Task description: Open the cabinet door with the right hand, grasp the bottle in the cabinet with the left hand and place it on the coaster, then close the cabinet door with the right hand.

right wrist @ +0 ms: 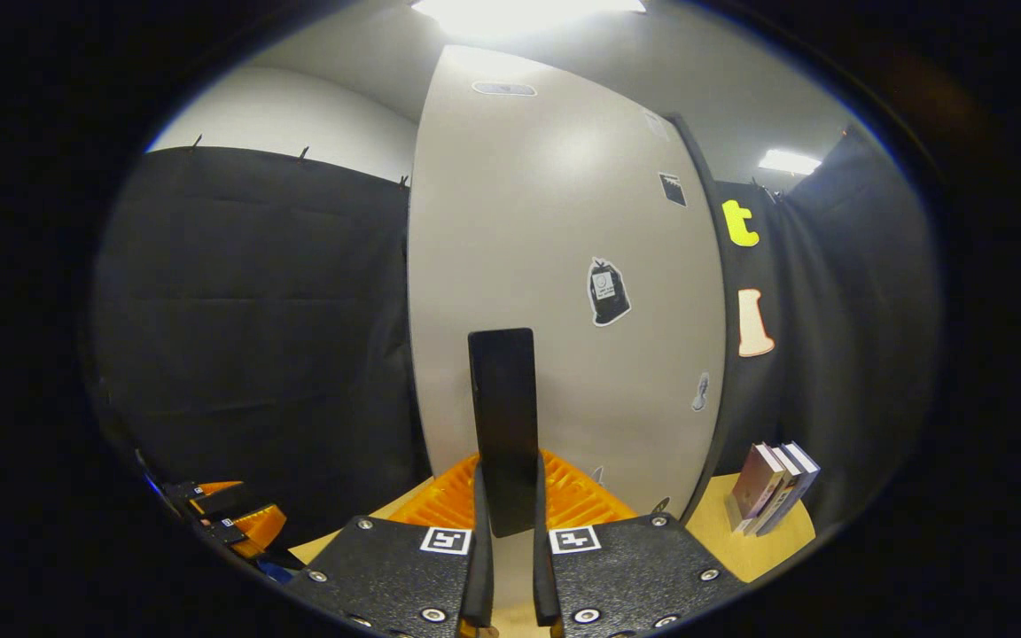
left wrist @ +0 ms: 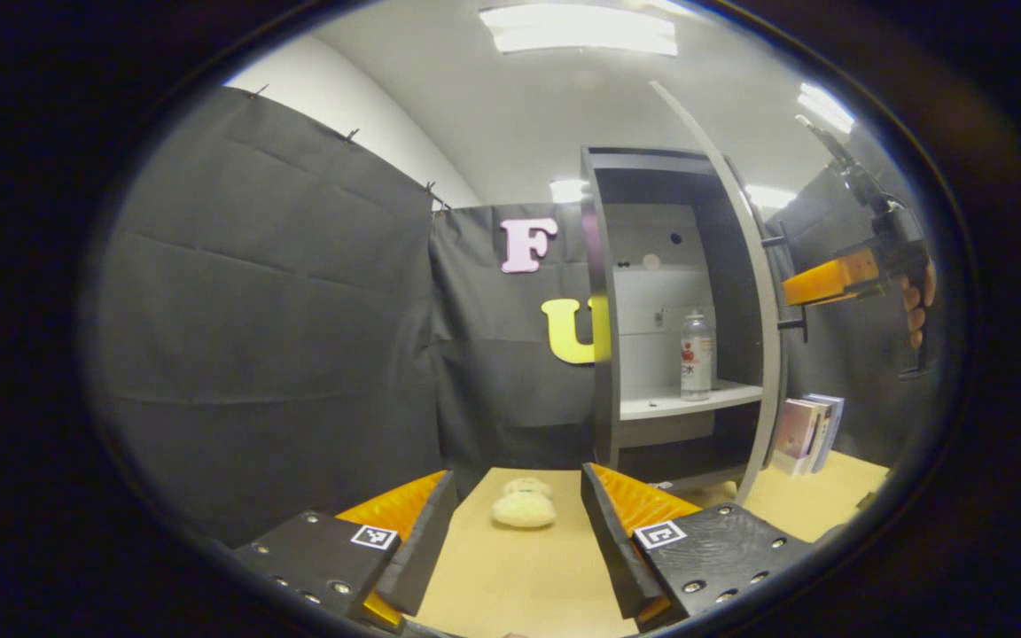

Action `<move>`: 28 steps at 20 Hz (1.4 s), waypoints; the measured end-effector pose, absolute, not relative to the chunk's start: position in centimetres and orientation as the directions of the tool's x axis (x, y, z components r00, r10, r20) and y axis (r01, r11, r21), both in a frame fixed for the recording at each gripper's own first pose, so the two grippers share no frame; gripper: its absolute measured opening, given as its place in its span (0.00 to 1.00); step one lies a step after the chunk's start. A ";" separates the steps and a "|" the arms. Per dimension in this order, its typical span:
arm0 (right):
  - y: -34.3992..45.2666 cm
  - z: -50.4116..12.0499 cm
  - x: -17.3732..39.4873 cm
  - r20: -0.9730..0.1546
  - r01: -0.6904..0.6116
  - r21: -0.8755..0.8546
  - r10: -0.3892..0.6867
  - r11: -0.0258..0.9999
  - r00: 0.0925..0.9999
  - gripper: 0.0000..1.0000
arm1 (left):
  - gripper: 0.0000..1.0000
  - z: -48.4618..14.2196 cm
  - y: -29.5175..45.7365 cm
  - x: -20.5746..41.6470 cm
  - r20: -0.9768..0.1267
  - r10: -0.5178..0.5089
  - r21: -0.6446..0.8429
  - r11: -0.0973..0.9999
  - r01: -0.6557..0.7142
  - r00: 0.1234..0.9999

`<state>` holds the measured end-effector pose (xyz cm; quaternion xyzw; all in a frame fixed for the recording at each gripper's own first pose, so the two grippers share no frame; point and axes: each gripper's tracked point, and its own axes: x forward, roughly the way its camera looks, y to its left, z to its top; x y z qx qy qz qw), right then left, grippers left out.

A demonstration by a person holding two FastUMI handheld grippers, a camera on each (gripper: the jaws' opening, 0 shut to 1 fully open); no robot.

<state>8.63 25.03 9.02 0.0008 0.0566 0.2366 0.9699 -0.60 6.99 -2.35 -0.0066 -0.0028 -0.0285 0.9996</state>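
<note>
My right gripper [right wrist: 507, 523] is clamped on the door handle [right wrist: 502, 425], cabinet door [left wrist: 745, 292] swung open. Left gripper [left wrist: 518, 532] is spread, empty. Bottle [left wrist: 696, 356] stands upright on the shelf [left wrist: 652, 406] at 1 o'clock from it, the left nearer.

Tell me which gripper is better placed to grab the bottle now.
Left. The left gripper is open and faces the bottle on the shelf of the open cabinet, with nothing between. The right gripper is shut on the door handle, holding the door.
</note>
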 end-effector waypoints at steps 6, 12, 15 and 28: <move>20.7 9.3 6.7 -0.120 -0.432 0.037 0.433 0.901 0.893 0.17 | 0.86 -2.4 1.4 -1.1 -0.008 -0.132 -0.037 0.991 0.131 0.991; 15.0 9.6 5.5 -0.125 -0.354 0.020 0.354 0.935 0.927 0.14 | 0.86 -2.1 -3.4 -1.3 -0.014 -0.197 -0.060 0.979 0.196 0.980; 12.6 9.9 5.3 -0.121 -0.297 0.017 0.297 0.955 0.947 0.12 | 0.86 -2.0 -6.0 -1.4 -0.020 -0.234 -0.091 0.968 0.232 0.972; 5.1 10.4 6.0 -0.094 -0.222 0.036 0.225 0.974 0.970 0.05 | 0.86 0.0 -13.3 1.8 -0.004 -0.309 -0.081 0.948 0.307 0.951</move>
